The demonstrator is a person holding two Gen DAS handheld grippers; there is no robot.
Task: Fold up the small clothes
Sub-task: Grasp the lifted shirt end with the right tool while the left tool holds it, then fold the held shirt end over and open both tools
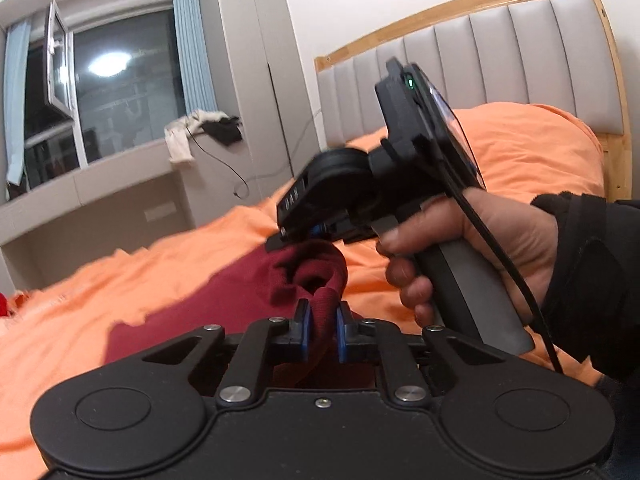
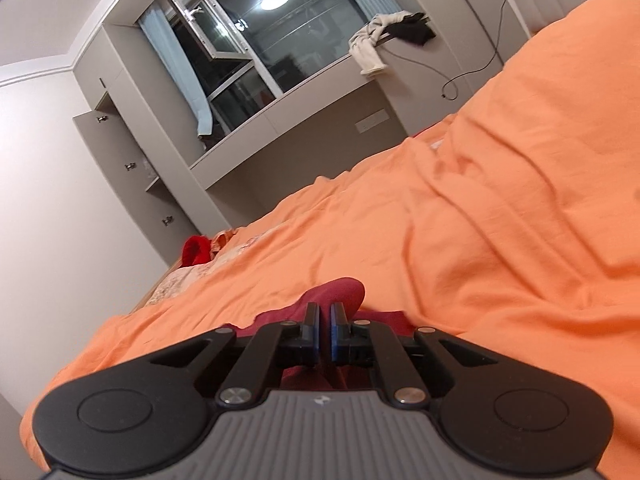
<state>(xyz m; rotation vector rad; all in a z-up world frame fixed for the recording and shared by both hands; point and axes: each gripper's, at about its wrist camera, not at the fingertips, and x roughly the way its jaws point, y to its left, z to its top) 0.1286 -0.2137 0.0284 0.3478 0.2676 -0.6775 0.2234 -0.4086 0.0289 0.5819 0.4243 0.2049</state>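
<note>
Dark red garment (image 1: 224,300) lies on the orange bed (image 1: 500,160), unfolded. Left hand-held gripper (image 1: 322,334) pinches its ribbed edge; right hand-held gripper (image 2: 324,334) pressed together at another edge. Folding barely begun.

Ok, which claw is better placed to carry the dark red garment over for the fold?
Probably the left claw: its view shows a thick ribbed edge of the dark red garment pinched between its blue pads. The right claw is shut over the garment, but how much cloth it has caught is unclear.
</note>
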